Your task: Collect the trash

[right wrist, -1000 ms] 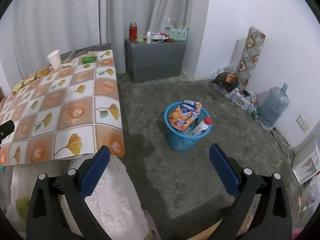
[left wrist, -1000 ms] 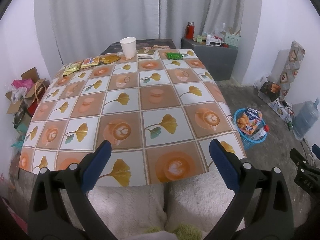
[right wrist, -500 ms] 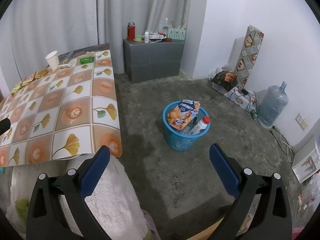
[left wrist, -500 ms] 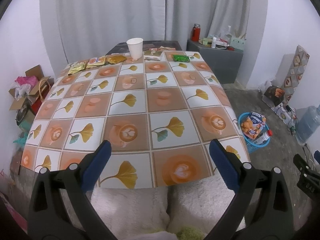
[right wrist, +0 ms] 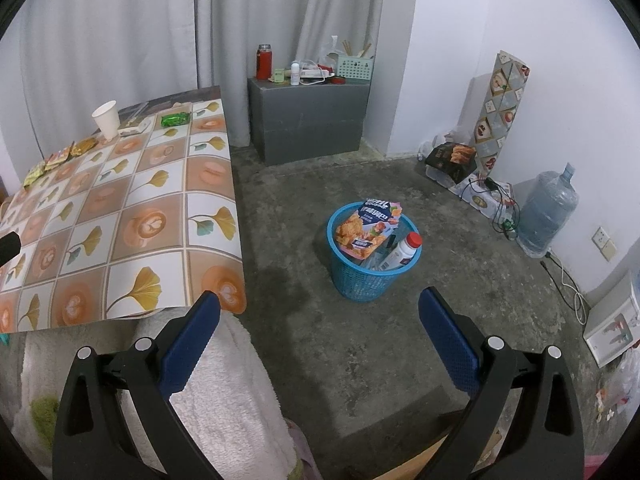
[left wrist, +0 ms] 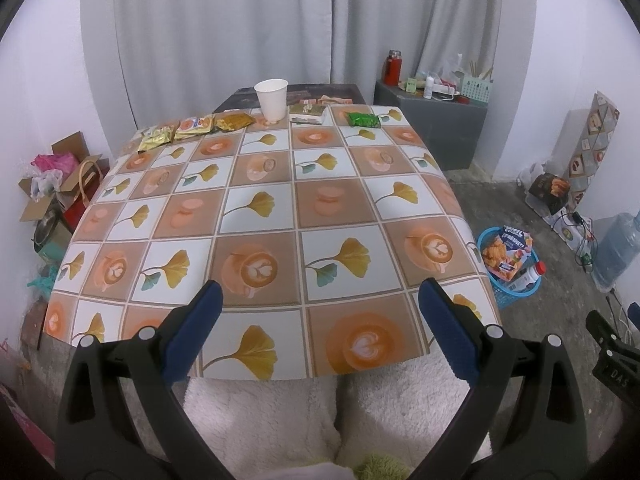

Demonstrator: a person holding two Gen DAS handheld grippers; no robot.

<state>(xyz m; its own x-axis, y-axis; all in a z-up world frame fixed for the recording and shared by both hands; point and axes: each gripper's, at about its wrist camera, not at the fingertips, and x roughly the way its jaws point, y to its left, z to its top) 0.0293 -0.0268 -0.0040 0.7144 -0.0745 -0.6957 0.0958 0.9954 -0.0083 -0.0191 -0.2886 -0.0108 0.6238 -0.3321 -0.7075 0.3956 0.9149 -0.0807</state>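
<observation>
Left wrist: "DAS" on right gripper (left wrist: 614, 364).

Grey curtain (left wrist: 248, 28) on far wall. Grey cabinet (right wrist: 308, 120) far right of the table – red flask (right wrist: 263, 62) and teal basket (right wrist: 355, 67) on top. Water jug (right wrist: 546, 212) near right wall. Cardboard box (left wrist: 48, 188) with pink bag at left.
</observation>
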